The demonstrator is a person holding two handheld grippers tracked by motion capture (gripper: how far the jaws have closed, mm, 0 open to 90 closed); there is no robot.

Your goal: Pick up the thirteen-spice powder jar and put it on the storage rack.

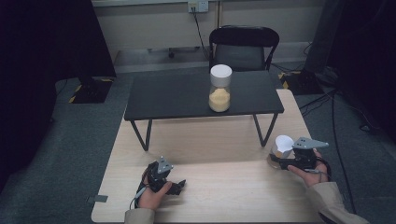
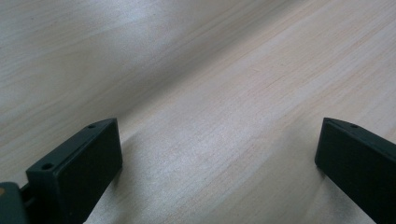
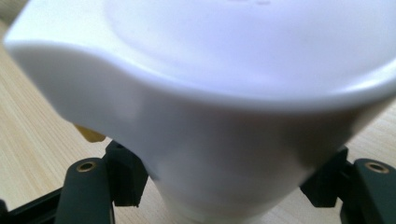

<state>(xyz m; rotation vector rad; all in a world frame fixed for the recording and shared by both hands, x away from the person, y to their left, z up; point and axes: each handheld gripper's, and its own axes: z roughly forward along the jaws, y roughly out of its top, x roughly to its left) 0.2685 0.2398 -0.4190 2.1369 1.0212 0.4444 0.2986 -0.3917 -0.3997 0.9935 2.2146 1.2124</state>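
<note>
**White cup gripped at the right, jar not yet reached**

At the left of the high view, the left tongs (image 1: 177,185) are rested low on the pale wooden tabletop (image 1: 205,140), jaws set wide apart; in the left gripper view nothing but bare wood grain is seen between them, so nothing is held on that side. Further back, near the middle, a small black raised table (image 1: 187,95) is stood on the tabletop, and on it a clear jar (image 1: 220,88) with a white lid is placed upright, roughly half filled with a yellowish granular content. The lid is seen in place, and the jar is kept well apart from both tongs. At the right edge, the right tongs (image 1: 279,161) are clamped on a white cup (image 1: 283,146) with a pouring lip; in the right gripper view the cup's wall (image 3: 210,154) is pressed between the two jaws. The pick-up of the cup is judged done; anything involving the jar appears still to be left, as it is untouched
</note>
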